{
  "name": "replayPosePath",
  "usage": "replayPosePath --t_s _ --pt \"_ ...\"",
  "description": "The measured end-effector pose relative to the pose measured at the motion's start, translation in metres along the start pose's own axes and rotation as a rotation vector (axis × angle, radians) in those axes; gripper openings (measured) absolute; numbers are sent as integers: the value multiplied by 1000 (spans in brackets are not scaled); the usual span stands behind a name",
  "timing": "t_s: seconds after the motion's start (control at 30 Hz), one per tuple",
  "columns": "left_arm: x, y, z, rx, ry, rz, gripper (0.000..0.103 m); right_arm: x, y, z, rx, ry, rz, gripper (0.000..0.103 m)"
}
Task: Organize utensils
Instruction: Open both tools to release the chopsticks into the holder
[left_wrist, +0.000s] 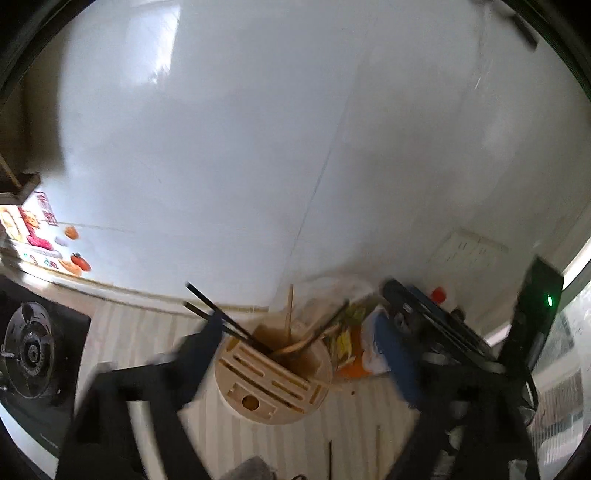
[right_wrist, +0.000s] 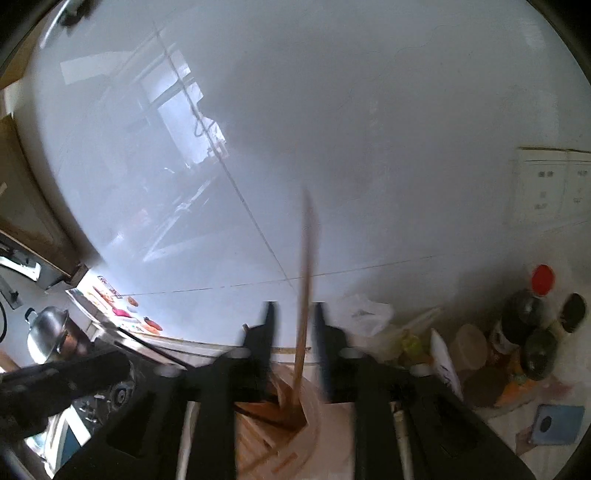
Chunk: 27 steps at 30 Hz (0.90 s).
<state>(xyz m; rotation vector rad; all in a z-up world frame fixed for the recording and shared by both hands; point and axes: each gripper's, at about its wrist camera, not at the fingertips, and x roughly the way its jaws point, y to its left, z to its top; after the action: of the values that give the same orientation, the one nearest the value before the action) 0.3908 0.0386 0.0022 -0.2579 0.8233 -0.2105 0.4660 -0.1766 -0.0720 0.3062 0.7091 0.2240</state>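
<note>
A round pale wooden holder (left_wrist: 273, 373) stands low in the centre of the left view, its slotted top facing up. From its open well two black chopsticks (left_wrist: 218, 314) lean to the upper left; a thin wooden stick (left_wrist: 289, 314) rises nearly upright. In the right view a blurred wooden chopstick (right_wrist: 306, 295) stands upright at centre, its lower end in the well.

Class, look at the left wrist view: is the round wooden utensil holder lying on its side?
No; the utensil holder stands upright with chopsticks poking from its top.

chopsticks (left_wrist: 221, 317) in holder (left_wrist: 273, 373) | stove (left_wrist: 33, 350) left | bottles (right_wrist: 524, 325) right
</note>
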Motion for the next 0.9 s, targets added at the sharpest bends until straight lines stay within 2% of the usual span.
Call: replayPosePath --t_s 0.03,0.1,0.13,0.17,0.23,0.3,0.47,0.57,0.77,0.9 --pt "-12 0 -3 1 -33 6 88 -9 -2 1 5 -13 0 47" --pt "-25 2 -10 7 -64 38 90 -34 -10 0 20 -40 -11 48" --pt "-28 0 -12 10 -74 52 99 -45 -14 -1 26 -49 -22 50" --pt "-33 1 -20 13 -92 77 103 -58 -20 -4 32 -49 -48 55" --pt "-34 5 -38 30 -107 131 103 -77 -31 -15 46 -42 -87 64" --pt "-29 7 -54 40 -87 162 103 -90 -40 -26 61 -28 -124 69" --pt "24 4 -112 80 91 197 103 -109 -85 -86 115 41 -221 86" --pt "56 -7 -152 114 201 209 103 -105 -109 -123 135 119 -306 86" --pt "120 -33 -220 168 430 186 103 -85 -158 -201 189 325 -404 86" --pt "146 -56 -248 214 513 167 103 -72 -180 -237 212 436 -438 86"
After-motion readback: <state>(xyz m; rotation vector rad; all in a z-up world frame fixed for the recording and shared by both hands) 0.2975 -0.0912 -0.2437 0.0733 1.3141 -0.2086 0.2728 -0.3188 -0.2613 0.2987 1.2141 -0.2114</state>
